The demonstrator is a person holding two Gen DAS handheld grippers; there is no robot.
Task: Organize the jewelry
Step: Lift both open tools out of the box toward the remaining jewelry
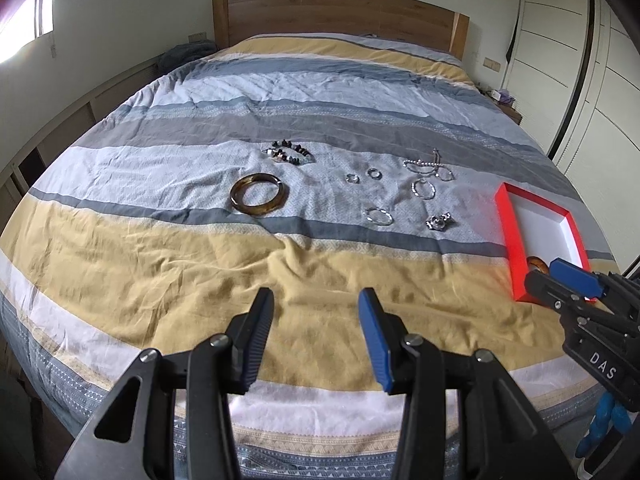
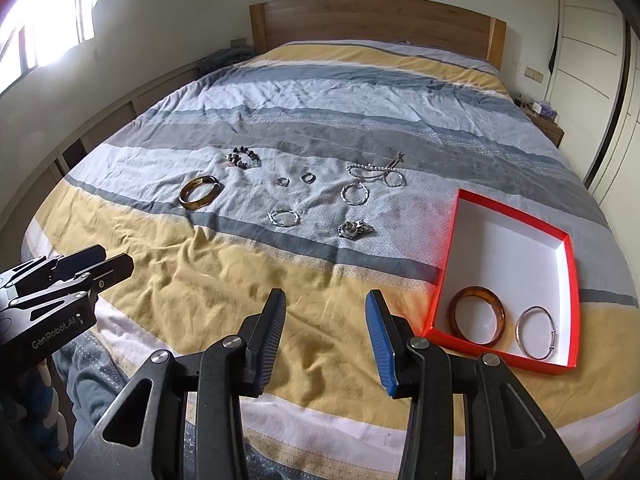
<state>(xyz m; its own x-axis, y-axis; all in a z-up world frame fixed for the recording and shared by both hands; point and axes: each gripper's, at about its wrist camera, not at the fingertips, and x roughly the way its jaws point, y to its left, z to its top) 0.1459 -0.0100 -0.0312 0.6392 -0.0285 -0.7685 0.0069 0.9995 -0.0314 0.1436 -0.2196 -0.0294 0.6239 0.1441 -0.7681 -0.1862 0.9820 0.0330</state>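
Jewelry lies spread on a striped bedspread [image 1: 168, 252]. A brown bangle [image 1: 258, 198] sits at the left, with a dark bead bracelet [image 1: 290, 152] behind it. Two small rings [image 1: 362, 176], two silver hoops [image 1: 378, 216], a pearl strand [image 1: 428, 166] and a silver clump [image 1: 440, 222] lie to the right. A red box [image 2: 442, 280] with a white floor holds a brown bangle [image 2: 478, 314] and a silver bangle [image 2: 536, 332]. My left gripper [image 1: 316, 304] is open and empty over the yellow stripe. My right gripper [image 2: 326, 306] is open and empty, left of the box.
A wooden headboard [image 1: 340, 16] stands at the far end of the bed. White wardrobe doors [image 1: 560, 40] line the right wall, with a small bedside table [image 2: 546, 124] before them. A window [image 2: 48, 32] glares at the left. A person's blue-clad leg [image 2: 86, 364] shows at the bed's near edge.
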